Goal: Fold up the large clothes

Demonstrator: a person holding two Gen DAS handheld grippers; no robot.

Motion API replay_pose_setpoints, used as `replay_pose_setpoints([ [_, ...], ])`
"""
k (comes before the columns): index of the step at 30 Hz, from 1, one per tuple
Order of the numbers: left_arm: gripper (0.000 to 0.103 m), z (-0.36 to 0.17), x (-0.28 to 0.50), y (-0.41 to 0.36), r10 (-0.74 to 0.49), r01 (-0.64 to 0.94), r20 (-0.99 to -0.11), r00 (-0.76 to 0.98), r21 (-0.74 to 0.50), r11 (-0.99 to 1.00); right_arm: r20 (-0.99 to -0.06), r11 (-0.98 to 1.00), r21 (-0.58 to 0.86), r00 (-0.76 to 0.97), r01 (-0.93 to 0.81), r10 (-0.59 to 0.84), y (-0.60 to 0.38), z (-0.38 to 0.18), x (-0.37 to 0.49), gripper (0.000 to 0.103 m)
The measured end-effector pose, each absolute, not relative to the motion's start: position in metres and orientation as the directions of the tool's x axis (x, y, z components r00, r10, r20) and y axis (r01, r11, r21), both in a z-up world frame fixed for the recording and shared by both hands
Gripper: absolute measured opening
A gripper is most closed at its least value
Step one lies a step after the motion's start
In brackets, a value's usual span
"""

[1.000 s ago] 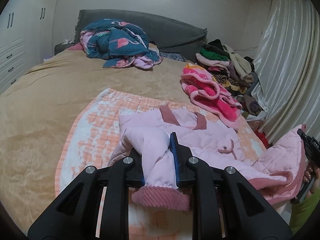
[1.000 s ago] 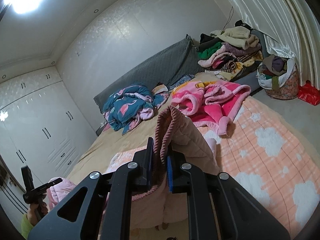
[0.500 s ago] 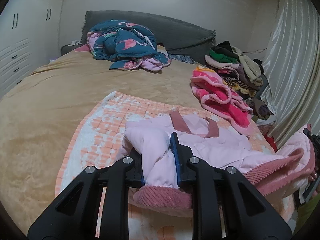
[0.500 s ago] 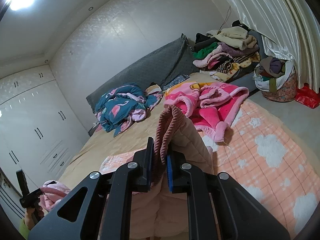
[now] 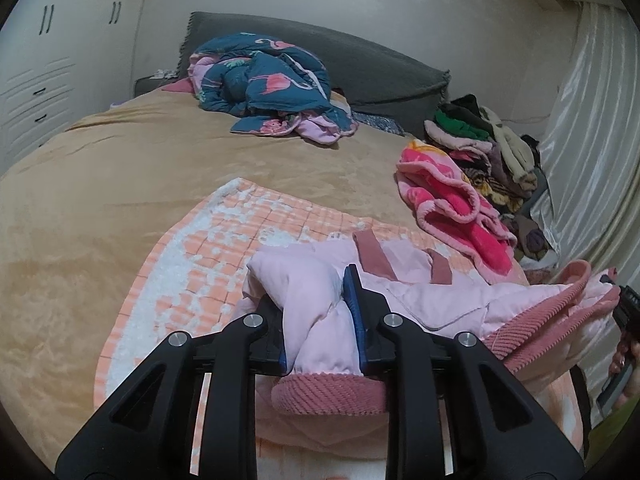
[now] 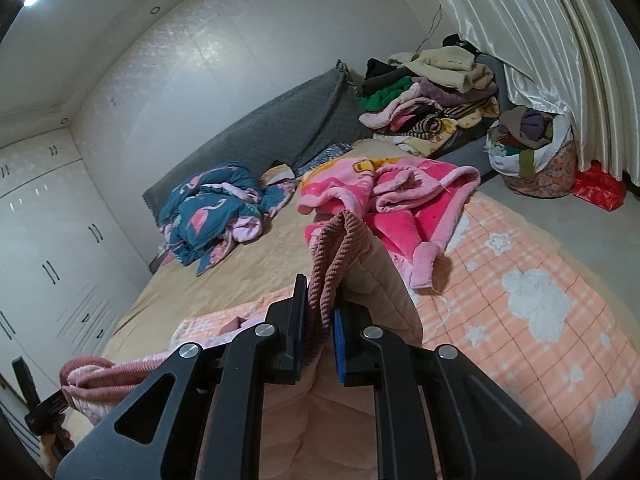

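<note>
A pale pink quilted jacket (image 5: 420, 292) with dark pink ribbed trim lies partly on the orange checked blanket (image 5: 224, 248), its near edge lifted. My left gripper (image 5: 310, 300) is closed on a bunched sleeve just above its ribbed cuff; its jaws are opening slightly while the pads still press the cloth. My right gripper (image 6: 320, 304) is shut on the jacket's (image 6: 384, 280) ribbed hem, which stands up folded between the pads. The stretched hem runs toward the other gripper at the frame edge in each view.
The tan bed (image 5: 120, 168) carries a bright pink fleece blanket (image 5: 452, 204), a teal flamingo quilt (image 5: 264, 84) by the grey headboard, and a stack of clothes (image 5: 480, 136). A full laundry bag (image 6: 532, 152) and a red bag (image 6: 598, 188) sit on the floor near the curtain.
Both grippers moved forward over the bed and sank a little, carrying the jacket. The held hem now stretches lower and flatter between them.
</note>
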State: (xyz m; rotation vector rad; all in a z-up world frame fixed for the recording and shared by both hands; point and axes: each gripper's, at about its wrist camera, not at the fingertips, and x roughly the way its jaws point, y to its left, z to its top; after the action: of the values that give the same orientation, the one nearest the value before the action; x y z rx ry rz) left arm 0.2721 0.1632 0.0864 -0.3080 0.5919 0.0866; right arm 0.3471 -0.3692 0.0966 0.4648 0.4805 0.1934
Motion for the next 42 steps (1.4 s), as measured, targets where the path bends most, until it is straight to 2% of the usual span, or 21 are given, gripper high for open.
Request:
replay_pose_setpoints([
  [7, 0.018, 0.067, 0.278, 0.155, 0.064, -0.225, -0.531, 0.845, -0.245, 0.943, -0.445, 0.905, 0.426, 0.869, -0.008, 0.217, -0.358, 0.073, 0.372, 0.011],
  [10, 0.022, 0.061, 0.285, 0.157, 0.071, -0.248, -0.536, 0.841, -0.266, 0.931, -0.470, 0.922, 0.386, 0.863, 0.012, 0.185, -0.351, 0.064, 0.383, 0.011],
  [14, 0.033, 0.063, 0.285, 0.154, 0.061, -0.247, -0.525, 0.849, -0.293, 0.924, -0.520, 0.935, 0.349, 0.843, 0.062, 0.138, -0.345, 0.051, 0.401, 0.011],
  [19, 0.041, 0.065, 0.282, 0.152, 0.027, -0.202, -0.503, 0.864, -0.296, 0.933, -0.565, 0.948, 0.303, 0.819, 0.096, 0.098, -0.339, 0.038, 0.421, 0.011],
  [22, 0.061, 0.063, 0.281, 0.155, -0.020, -0.163, -0.487, 0.873, -0.331, 0.929, -0.582, 0.957, 0.270, 0.809, 0.106, 0.075, -0.331, 0.031, 0.431, 0.011],
  [28, 0.074, 0.060, 0.282, 0.155, -0.003, -0.164, -0.491, 0.871, -0.297, 0.941, -0.620, 0.961, 0.237, 0.784, 0.144, 0.035, -0.326, 0.016, 0.443, 0.011],
  [33, 0.078, 0.053, 0.285, 0.163, 0.015, -0.186, -0.507, 0.862, -0.287, 0.940, -0.636, 0.953, 0.249, 0.771, 0.171, 0.028, -0.331, 0.008, 0.450, 0.013],
  [34, 0.078, 0.049, 0.287, 0.166, 0.016, -0.192, -0.517, 0.856, -0.289, 0.938, -0.633, 0.952, 0.256, 0.773, 0.168, 0.034, -0.332, 0.008, 0.450, 0.017],
  [36, 0.080, 0.041, 0.290, 0.171, 0.025, -0.208, -0.537, 0.843, -0.282, 0.937, -0.618, 0.951, 0.265, 0.785, 0.163, 0.038, -0.335, 0.012, 0.448, 0.035],
  [37, 0.081, 0.036, 0.292, 0.172, 0.038, -0.219, -0.549, 0.835, -0.268, 0.938, -0.609, 0.948, 0.276, 0.792, 0.159, 0.044, -0.337, 0.014, 0.446, 0.049],
  [41, 0.085, 0.017, 0.299, 0.180, 0.047, -0.235, -0.601, 0.797, -0.238, 0.942, -0.571, 0.929, 0.355, 0.811, 0.106, 0.126, -0.351, 0.023, 0.431, 0.072],
  [42, 0.086, 0.012, 0.300, 0.181, 0.044, -0.234, -0.612, 0.789, -0.234, 0.944, -0.563, 0.929, 0.361, 0.814, 0.086, 0.143, -0.354, 0.024, 0.426, 0.074],
])
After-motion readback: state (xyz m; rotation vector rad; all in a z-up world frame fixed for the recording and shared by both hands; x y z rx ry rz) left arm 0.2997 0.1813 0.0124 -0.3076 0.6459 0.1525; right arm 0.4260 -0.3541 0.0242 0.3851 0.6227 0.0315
